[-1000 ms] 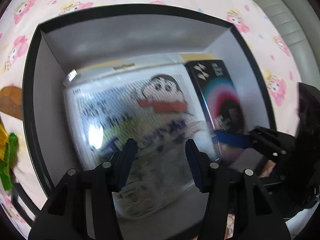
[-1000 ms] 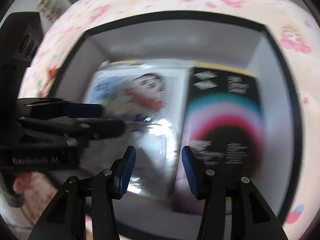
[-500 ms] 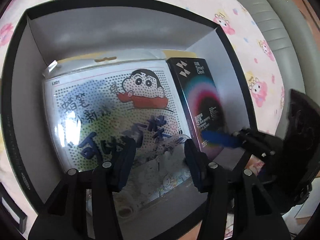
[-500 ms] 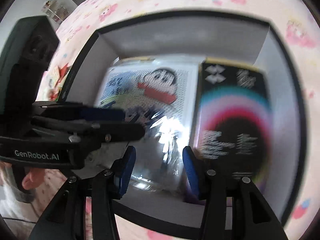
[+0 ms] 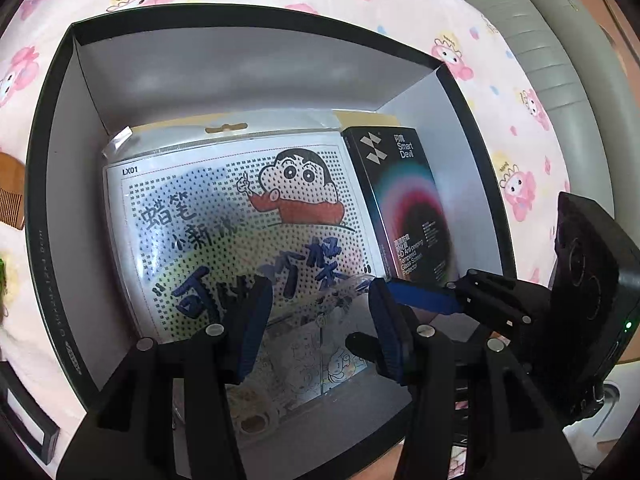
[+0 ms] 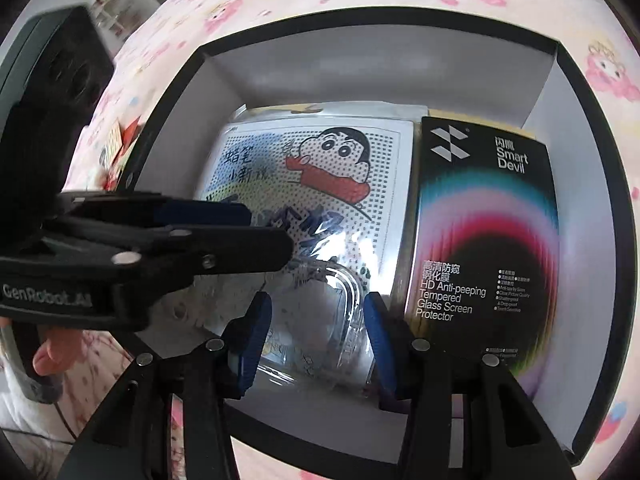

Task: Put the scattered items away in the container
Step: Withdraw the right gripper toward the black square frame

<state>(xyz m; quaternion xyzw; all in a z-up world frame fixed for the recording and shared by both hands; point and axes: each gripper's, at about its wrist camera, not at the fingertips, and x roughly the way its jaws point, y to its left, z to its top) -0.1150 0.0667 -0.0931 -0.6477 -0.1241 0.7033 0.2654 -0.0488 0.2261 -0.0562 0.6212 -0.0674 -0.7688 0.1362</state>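
A black-rimmed box [image 5: 56, 184] [image 6: 564, 80] with white walls lies on the pink cartoon cloth. Inside lie a clear-wrapped cartoon bead pack [image 5: 224, 216] [image 6: 320, 176] and a black Smart Devil screen protector box [image 5: 404, 200] [image 6: 484, 240], side by side. A clear plastic tray [image 6: 344, 308] lies at the pack's near end. My left gripper [image 5: 316, 332] is open above the pack's near end, empty. My right gripper [image 6: 316, 340] is open above the clear tray, empty. Each gripper shows in the other's view, the left [image 6: 224, 236] and the right [image 5: 424, 300].
A wooden comb [image 5: 12, 188] and a green item [image 5: 3, 276] lie on the cloth left of the box. A dark frame edge [image 5: 28, 428] shows at lower left. Colourful small items [image 6: 120, 140] lie beyond the box. A grey cushioned edge [image 5: 552, 48] runs at the right.
Both grippers have drawn back and up from the box, so more of its rim and the cloth shows. Both stay open and empty; the items inside have not moved.
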